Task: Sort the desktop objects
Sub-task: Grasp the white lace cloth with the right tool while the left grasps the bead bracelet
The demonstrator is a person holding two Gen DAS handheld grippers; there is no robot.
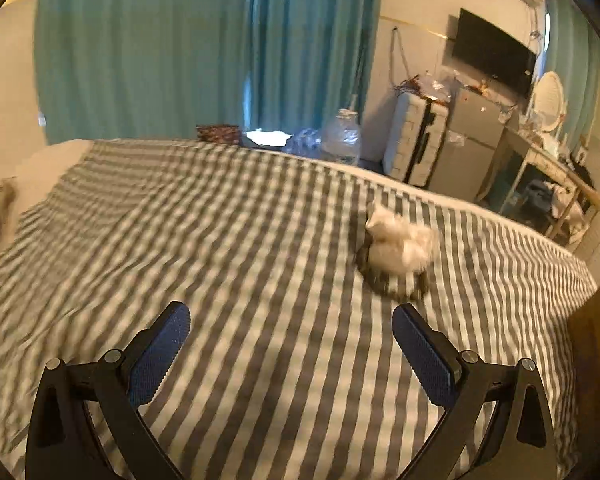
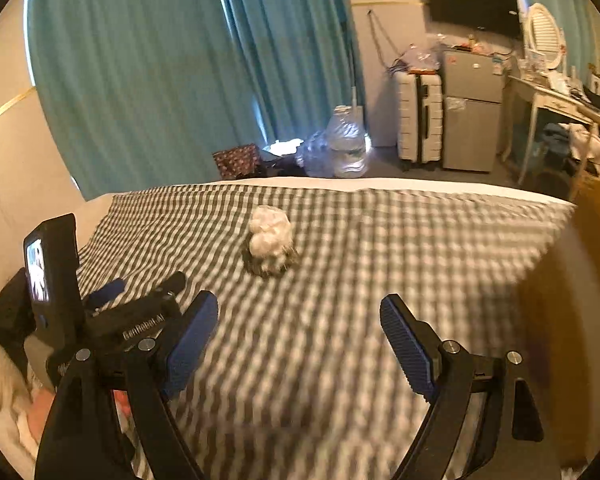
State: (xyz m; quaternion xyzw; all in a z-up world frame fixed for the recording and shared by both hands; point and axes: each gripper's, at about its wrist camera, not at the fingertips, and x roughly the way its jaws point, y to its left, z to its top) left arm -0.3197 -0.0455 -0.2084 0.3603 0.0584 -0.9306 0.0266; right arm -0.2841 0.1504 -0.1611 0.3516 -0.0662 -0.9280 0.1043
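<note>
A bed covered with a grey-and-white striped sheet fills the near and middle ground in both wrist views. One small object is seen on it: a white fluffy ball resting on a darker, flat round piece whose nature cannot be told through the blur. In the left wrist view it lies just beyond the right-hand finger; in the right wrist view the same white fluffy ball lies left of centre, farther up the sheet.

The left gripper is held above the sheet with its jaws spread wide; nothing is held between them and no contact with the object is seen. The right gripper is likewise held over the bed with jaws wide apart and empty. In the right wrist view the left gripper's black body and small screen are visible at the near left edge.

Beyond the far edge of the bed, teal curtains are hung. A large clear water bottle is stood on the floor, with a white suitcase and a grey small fridge to its right. A dark television is mounted on the wall above.
</note>
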